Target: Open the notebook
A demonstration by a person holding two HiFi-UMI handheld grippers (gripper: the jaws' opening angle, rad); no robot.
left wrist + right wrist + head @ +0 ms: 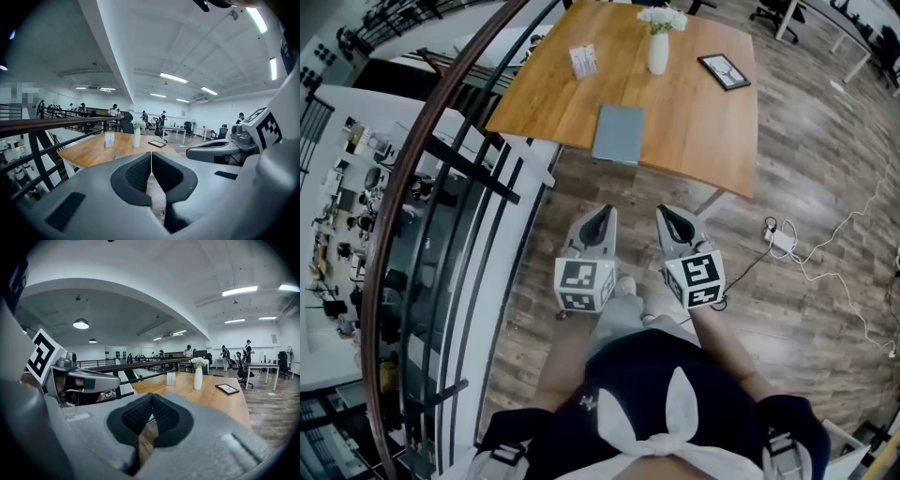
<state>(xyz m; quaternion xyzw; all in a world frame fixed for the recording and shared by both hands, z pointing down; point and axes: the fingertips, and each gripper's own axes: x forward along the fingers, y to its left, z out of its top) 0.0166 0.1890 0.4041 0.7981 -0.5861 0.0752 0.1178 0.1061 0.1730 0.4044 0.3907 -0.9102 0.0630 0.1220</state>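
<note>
Presently | I hold left gripper [602,215] and right gripper [667,216] abreast, angled slightly down | jaws pressed together, empty | notebook [619,133] closed on surface [698,117] ahead.

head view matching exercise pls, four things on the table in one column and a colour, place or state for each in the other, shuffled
Things:
1 notebook
2 vase
3 picture frame
4 card stand

Descriptions:
a white, holds flowers
b black rim, furthest right
c grey-blue, closed, lying flat
d small, upright, left of the vase

Pairs: 1-c, 2-a, 3-b, 4-d
</note>
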